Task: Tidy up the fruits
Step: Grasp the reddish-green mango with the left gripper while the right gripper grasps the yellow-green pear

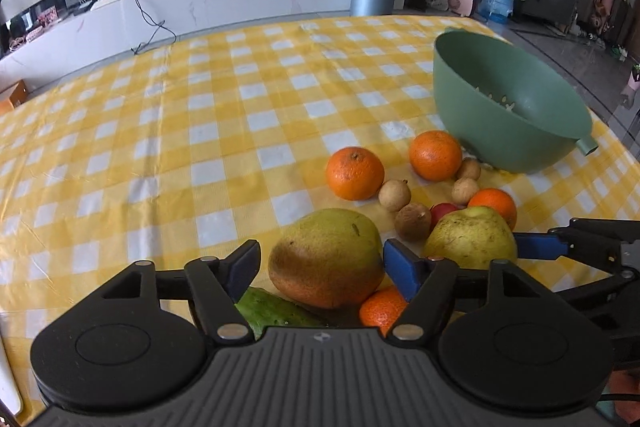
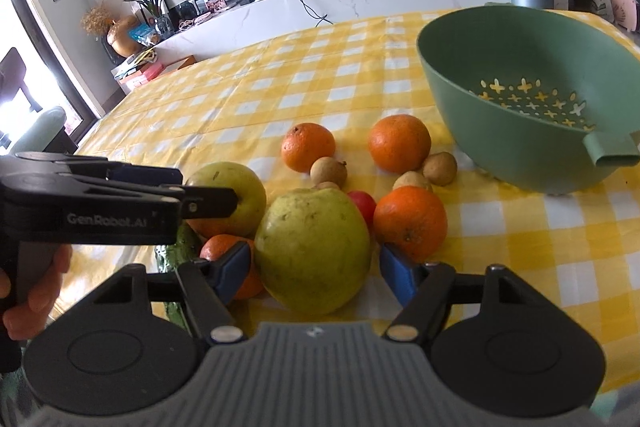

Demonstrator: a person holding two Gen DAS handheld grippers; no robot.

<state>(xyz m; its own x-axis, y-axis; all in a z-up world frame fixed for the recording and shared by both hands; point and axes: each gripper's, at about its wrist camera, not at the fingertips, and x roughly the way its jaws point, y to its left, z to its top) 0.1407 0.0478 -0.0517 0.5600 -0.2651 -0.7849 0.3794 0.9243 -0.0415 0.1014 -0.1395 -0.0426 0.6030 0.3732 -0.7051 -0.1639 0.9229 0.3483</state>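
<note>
Both tongs stand open: the left gripper (image 1: 320,263) straddles the russet pear (image 1: 326,257), the right gripper (image 2: 314,265) the green pear (image 2: 312,251), pads apart from the skin. Oranges, longans and a cucumber (image 1: 276,309) crowd these pears; the green colander (image 2: 520,99) lies beyond.

Both wrist cameras look steeply down, close (side by side), sharing the fruit pile (image 1: 400,211).

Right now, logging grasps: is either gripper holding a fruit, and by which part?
Neither yet. Left gripper fingers straddle one pear, right gripper fingers the other pear, at their sides.
</note>
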